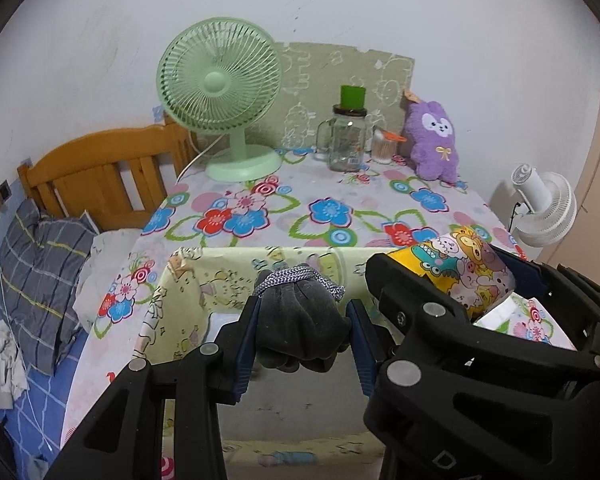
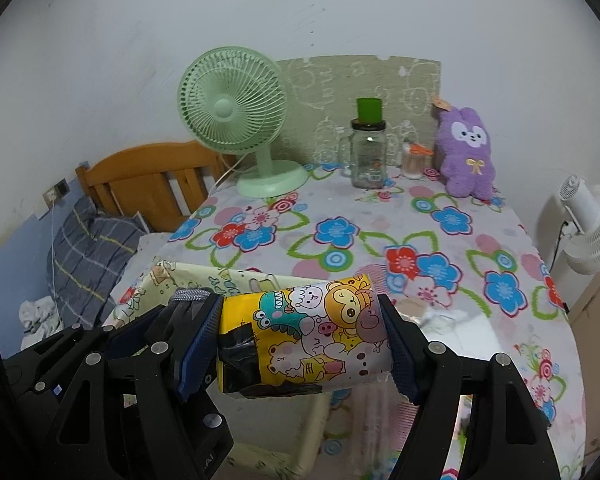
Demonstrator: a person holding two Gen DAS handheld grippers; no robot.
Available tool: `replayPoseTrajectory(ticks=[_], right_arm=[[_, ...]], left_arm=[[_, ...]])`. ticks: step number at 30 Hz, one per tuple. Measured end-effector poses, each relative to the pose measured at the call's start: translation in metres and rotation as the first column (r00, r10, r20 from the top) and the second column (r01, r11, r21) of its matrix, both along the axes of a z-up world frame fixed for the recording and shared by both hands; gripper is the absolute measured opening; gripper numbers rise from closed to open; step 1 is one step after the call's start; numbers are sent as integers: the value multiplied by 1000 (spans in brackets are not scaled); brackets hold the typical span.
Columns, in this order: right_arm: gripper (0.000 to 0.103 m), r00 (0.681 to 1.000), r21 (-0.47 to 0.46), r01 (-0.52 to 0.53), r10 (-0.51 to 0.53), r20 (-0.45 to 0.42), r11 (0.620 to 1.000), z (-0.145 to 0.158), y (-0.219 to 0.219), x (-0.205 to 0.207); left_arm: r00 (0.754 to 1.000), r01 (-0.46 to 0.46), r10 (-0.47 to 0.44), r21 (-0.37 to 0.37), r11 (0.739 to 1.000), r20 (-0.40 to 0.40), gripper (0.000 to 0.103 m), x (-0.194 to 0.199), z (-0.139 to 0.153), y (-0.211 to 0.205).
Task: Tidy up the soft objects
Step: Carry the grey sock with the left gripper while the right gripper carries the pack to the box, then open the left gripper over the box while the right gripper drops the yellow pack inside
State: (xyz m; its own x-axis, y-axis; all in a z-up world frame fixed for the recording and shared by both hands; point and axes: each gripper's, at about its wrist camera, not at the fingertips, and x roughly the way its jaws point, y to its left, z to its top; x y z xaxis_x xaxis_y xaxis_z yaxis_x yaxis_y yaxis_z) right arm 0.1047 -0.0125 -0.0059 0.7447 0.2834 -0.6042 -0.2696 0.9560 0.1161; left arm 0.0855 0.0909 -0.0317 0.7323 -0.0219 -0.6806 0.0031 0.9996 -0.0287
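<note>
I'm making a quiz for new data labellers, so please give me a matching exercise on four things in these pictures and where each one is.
Things:
1. dark sock bundle
2. cartoon-print pack
3. purple plush bunny
4. green fan

Places:
A. far right of the table, against the wall
B. between the fingers of the right gripper
C. far left of the table, upright on its base
D. between the fingers of the left gripper

Pairs: 1-D, 2-B, 3-A, 4-C
</note>
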Motion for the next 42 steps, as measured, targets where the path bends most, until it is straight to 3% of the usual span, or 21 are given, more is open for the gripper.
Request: replayPoseTrajectory(ticks=[16, 18, 22, 24, 26, 42], right_arm=[[77, 994, -22, -79, 77, -76, 997, -34, 47, 31], [77, 992, -22, -87, 84, -95, 996, -38, 49, 34], [79, 988, -27, -101, 97, -116, 995, -40, 52, 34], [80, 988, -37, -99, 94, -119, 994, -41, 53, 34], [83, 989, -53, -94, 87, -122, 994, -41, 53, 34], [90, 992, -76, -111, 107, -60, 991, -22, 48, 19]], left_arm=[[992, -58, 58, 4, 998, -109, 48, 23, -39, 41], [992, -68, 68, 5, 998, -104, 56, 24, -41, 44], [992, -67, 67, 7, 998, -104, 59, 23, -42, 45], [993, -62, 62, 6, 998, -101, 69, 23, -41, 44], [994, -61, 62, 7, 998, -95, 74, 22, -41, 43], [996, -66, 66, 1, 998, -66, 87, 6, -24, 35]])
